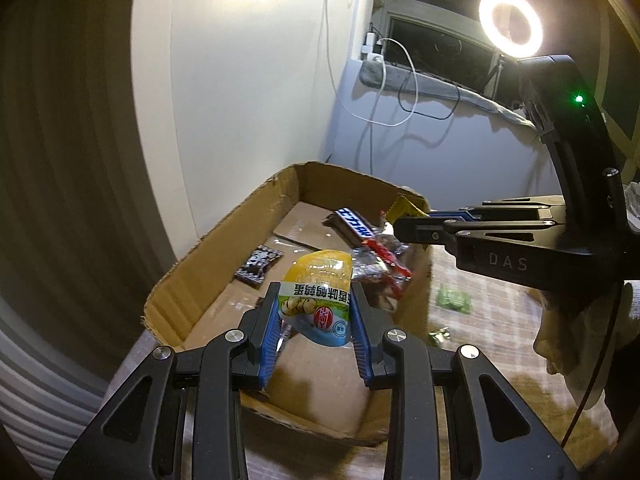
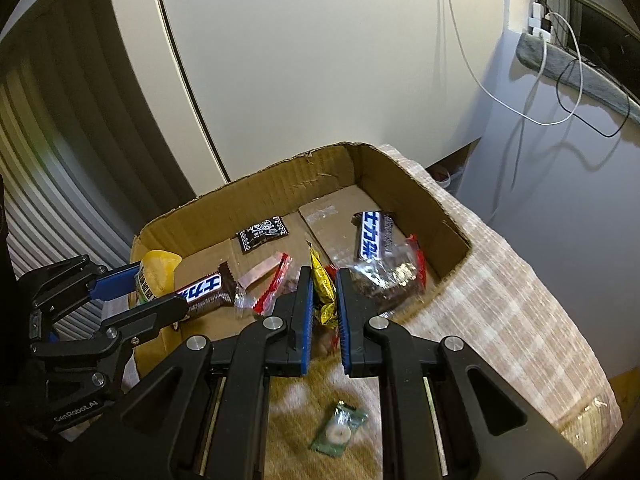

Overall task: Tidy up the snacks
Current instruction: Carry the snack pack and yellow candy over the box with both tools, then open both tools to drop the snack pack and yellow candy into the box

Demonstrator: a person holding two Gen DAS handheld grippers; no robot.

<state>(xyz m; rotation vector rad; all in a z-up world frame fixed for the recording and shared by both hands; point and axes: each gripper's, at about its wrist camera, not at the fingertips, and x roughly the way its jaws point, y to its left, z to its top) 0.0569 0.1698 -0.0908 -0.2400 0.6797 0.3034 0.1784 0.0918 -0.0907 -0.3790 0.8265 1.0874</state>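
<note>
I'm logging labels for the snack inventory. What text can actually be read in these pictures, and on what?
"DAS": right gripper, on its body.
"CenRobot.AI": left gripper, on its body.
Yellow egg snack pouch: upside-down Chinese print, a red round seal; not surely readable.
Chocolate bars: white characters on blue, blurred.
Small black packet: white pattern, unreadable.

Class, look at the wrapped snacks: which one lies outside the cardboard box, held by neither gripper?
The small green packet on the table, in front of the cardboard box; the rest are boxed or gripped.

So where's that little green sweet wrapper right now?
The green wrapper lies on the woven table mat, outside the cardboard box. In the right wrist view it is at the bottom, just below the right gripper.
</note>
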